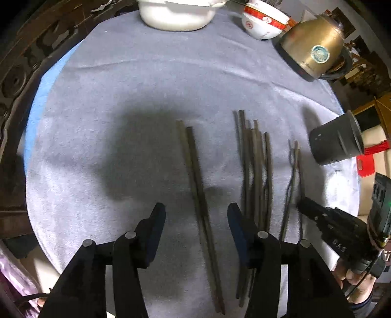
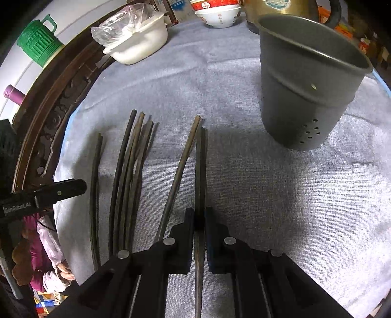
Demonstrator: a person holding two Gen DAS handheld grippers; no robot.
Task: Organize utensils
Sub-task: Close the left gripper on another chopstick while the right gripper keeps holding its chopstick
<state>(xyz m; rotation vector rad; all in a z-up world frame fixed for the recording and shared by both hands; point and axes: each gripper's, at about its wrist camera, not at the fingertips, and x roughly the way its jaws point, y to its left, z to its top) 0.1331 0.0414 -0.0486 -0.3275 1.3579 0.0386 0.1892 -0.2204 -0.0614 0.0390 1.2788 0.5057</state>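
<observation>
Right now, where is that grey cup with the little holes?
In the right wrist view the grey perforated cup stands upright on the blue-grey cloth at upper right, just in front of the brass kettle, right of the chopsticks.

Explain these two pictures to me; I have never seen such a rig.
No robot here: a person holds a two-finger gripper in each hand, and a wide-angle camera on each looks down along its fingers. One picture comes from the left gripper, the other from the right gripper. Both look at a table under a grey cloth. On it lie dark chopsticks: a pair, a bundle, and beside them a grey holder standing upright. At the far edge are a brass kettle, bowls and a white pot. The left gripper is open, with the pair between its fingers, untouched. The right gripper is shut on one chopstick.
</observation>
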